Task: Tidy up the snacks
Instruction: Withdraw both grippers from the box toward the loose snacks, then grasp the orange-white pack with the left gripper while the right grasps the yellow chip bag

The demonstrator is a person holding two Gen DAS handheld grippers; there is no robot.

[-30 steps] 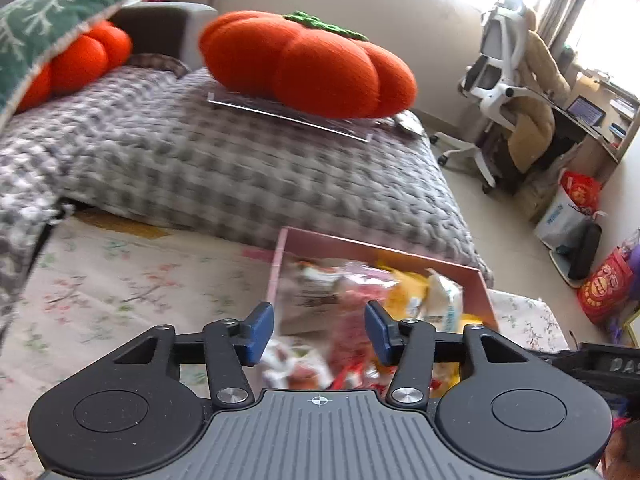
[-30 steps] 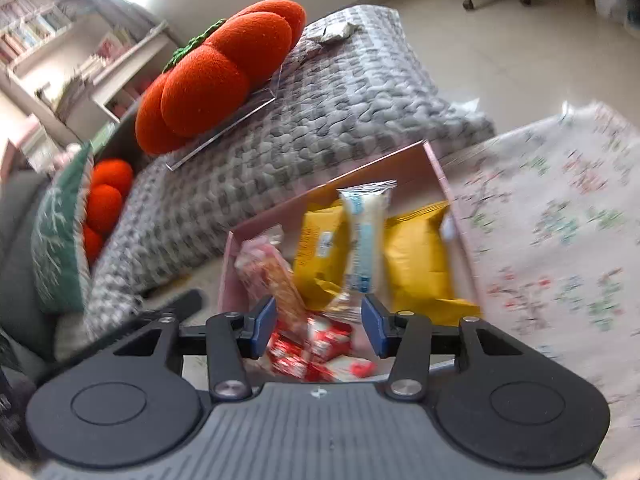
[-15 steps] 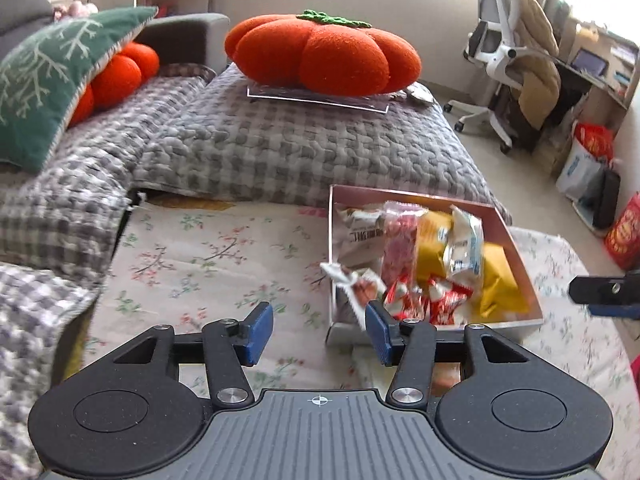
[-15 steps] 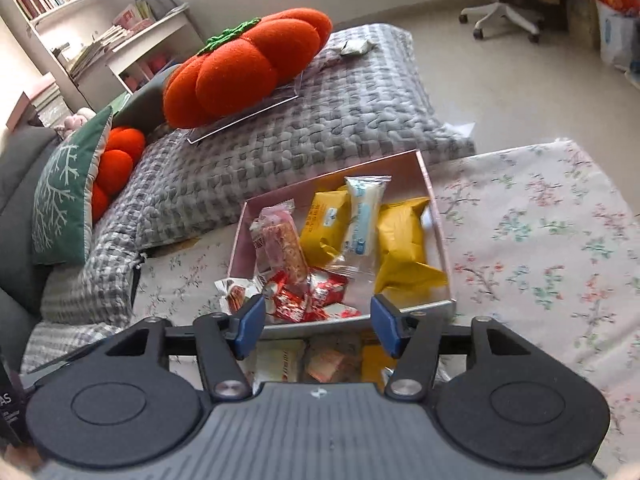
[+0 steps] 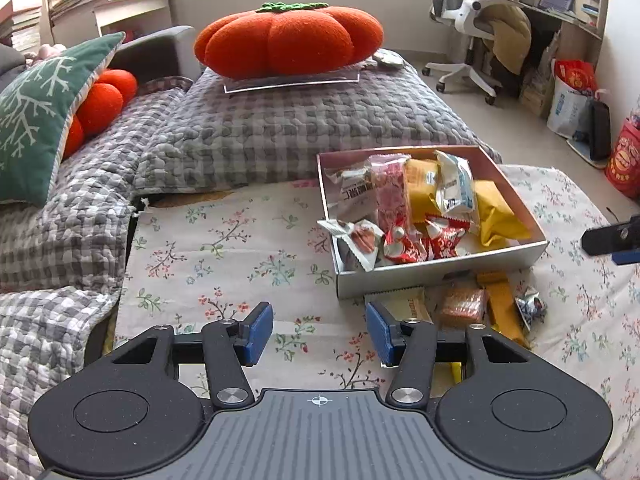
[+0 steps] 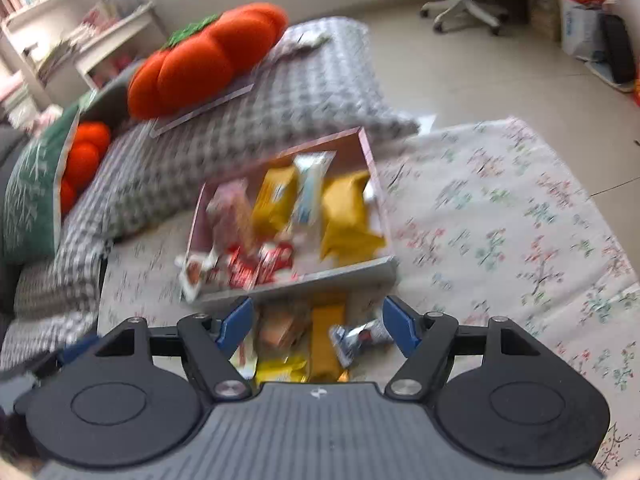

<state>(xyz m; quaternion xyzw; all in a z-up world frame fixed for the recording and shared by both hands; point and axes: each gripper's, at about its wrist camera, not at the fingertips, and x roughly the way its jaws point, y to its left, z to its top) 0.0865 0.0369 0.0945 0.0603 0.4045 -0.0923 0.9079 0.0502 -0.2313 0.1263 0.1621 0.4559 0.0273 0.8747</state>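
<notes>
Filling up nicely: the shallow pink cardboard box (image 5: 440, 276) holds most packets, but several loose wrapped snacks (image 5: 464, 304) lie just before it; left gripper (image 5: 319, 334) and right gripper (image 6: 318, 326) both gape empty.

L wrist cam sits low over the floral cloth (image 5: 224, 240), facing fwd past its own fingers toward the sofa, snack box (image 5: 436, 270) near at 1 o'clock, pumpkin cushion (image 5: 288, 40) far at 12. R wrist cam looks down steeper and closer, motion-blurred, box (image 6: 320, 280) dead ahead at 12, cushion (image 6: 208, 60) at 11. Both share box, loose snacks before it, cloth, sofa, office chair (image 5: 464, 20).
</notes>
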